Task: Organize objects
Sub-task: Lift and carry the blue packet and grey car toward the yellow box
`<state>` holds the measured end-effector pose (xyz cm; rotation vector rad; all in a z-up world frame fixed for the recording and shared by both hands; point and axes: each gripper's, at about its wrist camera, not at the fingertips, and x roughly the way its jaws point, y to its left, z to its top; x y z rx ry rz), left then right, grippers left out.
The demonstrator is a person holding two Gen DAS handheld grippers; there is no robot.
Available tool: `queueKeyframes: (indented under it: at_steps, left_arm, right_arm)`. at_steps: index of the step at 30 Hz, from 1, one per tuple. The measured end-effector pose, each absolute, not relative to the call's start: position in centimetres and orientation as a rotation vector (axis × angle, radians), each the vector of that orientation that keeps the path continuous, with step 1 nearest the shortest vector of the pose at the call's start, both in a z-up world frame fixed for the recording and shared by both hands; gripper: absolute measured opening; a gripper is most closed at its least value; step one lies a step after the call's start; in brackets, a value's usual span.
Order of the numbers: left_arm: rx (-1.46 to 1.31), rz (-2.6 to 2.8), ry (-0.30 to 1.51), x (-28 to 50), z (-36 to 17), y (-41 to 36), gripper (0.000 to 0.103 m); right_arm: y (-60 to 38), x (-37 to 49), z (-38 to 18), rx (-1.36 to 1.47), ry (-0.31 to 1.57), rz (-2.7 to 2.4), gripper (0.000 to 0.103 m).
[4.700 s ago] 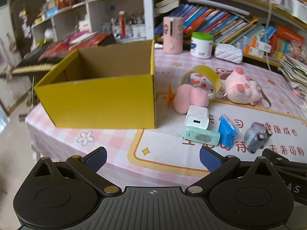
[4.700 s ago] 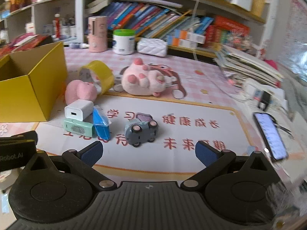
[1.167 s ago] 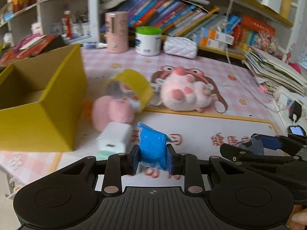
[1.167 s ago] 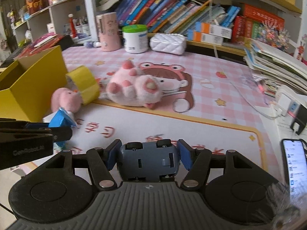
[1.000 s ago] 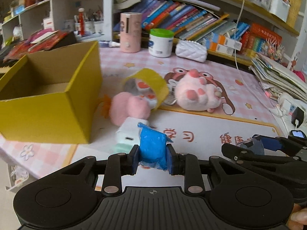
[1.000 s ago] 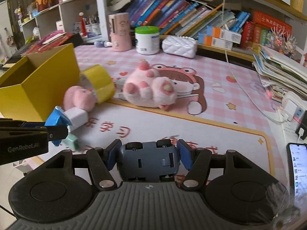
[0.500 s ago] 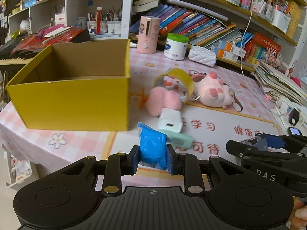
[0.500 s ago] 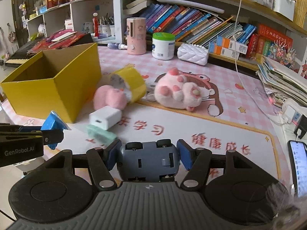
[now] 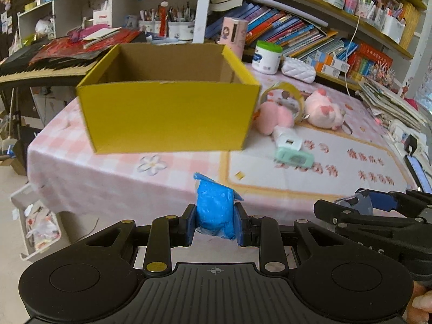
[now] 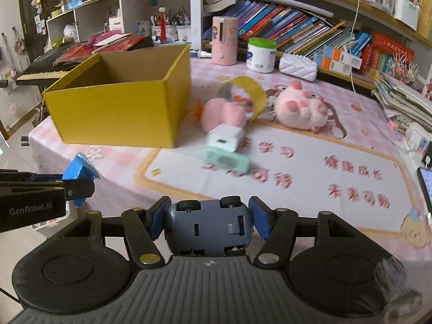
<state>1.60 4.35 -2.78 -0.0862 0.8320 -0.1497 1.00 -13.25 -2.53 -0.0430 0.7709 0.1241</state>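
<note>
Toys and gadgets sitting counted around one yellow box (image 9: pixel 170 118) on a pink checked table (image 9: pixel 113 178).

Two grippers are showing, the left gripper (image 9: pixel 215 222) and the right gripper (image 10: pixel 208 220), each carrying one item: one blue packet (image 9: pixel 214 210) and one grey toy car (image 10: pixel 208 226). Two pink plush toys, (image 10: pixel 222 114) and (image 10: pixel 299 110), are lying beside one yellow tape roll (image 10: pixel 251 91), one white charger (image 10: pixel 225 137) and one mint-green device (image 10: pixel 226 162).

- Blue packet (image 9: pixel 215 209): crinkled, upright, pinched in the left gripper (image 9: pixel 215 221), in the air before the box.
- Grey toy car (image 10: pixel 208 226): wheels up, clamped in the right gripper (image 10: pixel 209 222).
- Yellow cardboard box (image 9: pixel 170 114): open-topped, on the pink checked tablecloth.
</note>
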Motion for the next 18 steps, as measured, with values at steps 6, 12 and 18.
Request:
queueKeyframes:
  at_steps: [6, 12, 18]
  left_arm:
    - [-0.072, -0.136, 0.847, -0.3, -3.2, 7.9, 0.027]
    - [-0.076, -0.114, 0.843, -1.8, -3.2, 11.0, 0.027]
    - [-0.093, -0.094, 0.815, -2.3, -2.7, 13.2, 0.026]
  right_arm:
    - [-9.4, -1.0, -3.6, -0.018, 0.792, 0.137, 0.061]
    - [-6.1, -2.0, -3.9, -0.009, 0.799, 0.165, 0.061]
    - [-3.6, -2.3, -3.4, -0.031, 0.785, 0.193, 0.061]
